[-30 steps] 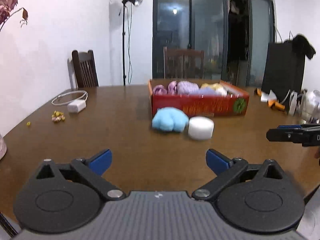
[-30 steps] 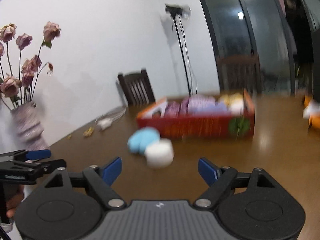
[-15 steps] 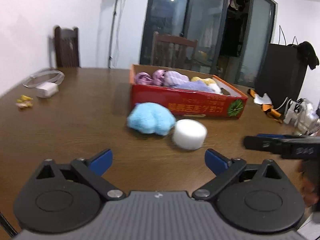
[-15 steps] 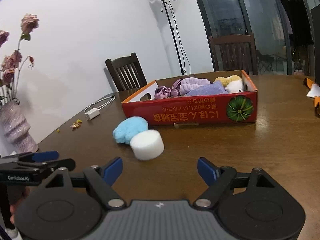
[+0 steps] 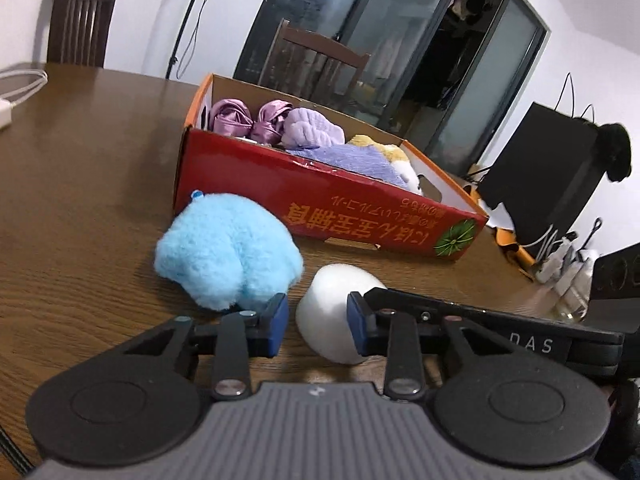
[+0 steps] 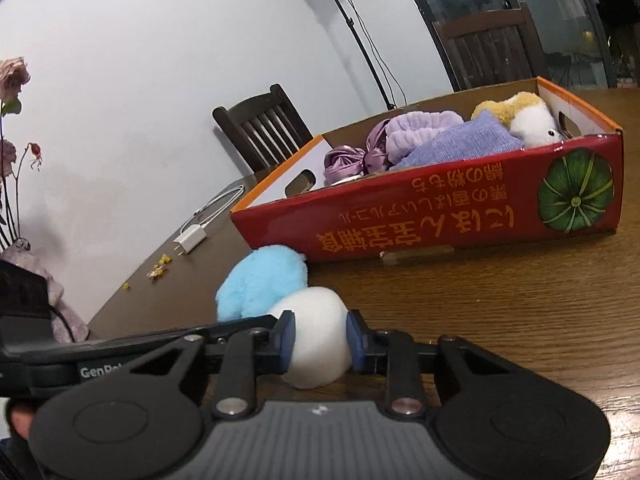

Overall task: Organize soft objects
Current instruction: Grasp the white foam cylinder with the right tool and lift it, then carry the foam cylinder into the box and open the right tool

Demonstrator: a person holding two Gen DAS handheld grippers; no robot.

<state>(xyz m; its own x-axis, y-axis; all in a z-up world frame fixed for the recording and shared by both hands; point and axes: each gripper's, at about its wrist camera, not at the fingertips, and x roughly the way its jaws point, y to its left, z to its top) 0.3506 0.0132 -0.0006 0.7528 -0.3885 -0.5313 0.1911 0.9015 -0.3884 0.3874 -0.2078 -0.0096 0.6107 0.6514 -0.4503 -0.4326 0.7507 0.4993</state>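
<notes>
Closing in from both sides, the two grippers are now low over the worktop (image 5: pixel 80 184), where half a sec. ago they hung back with jaws wide. The right gripper (image 6: pixel 318 340) has its blue pads pressed on the white foam (image 6: pixel 316 336), one pad on each side, so it grips the foam, which sits on the worktop just beside the blue plush (image 6: pixel 260 286). In the left wrist view the left gripper (image 5: pixel 318 320) has narrowed too; its left pad sits at the edge of the blue plush (image 5: pixel 230 252) and the foam (image 5: pixel 336 312) lies betw. its pads, but the right pad is hidden by the right gripper's finger, so I cannot tell if it really clamps anything.

The box (image 6: pixel 460 216) stands behind, near the plush, already with purple cloth items and a yellow-white toy inside. I judge the step is pick-up of the foam, w/ the plush next. Only these two soft things remain outside, so the task looks near its end. Risk: two grippers crowd one small object, and the left one may push the plush or knock the foam loose on lift.
</notes>
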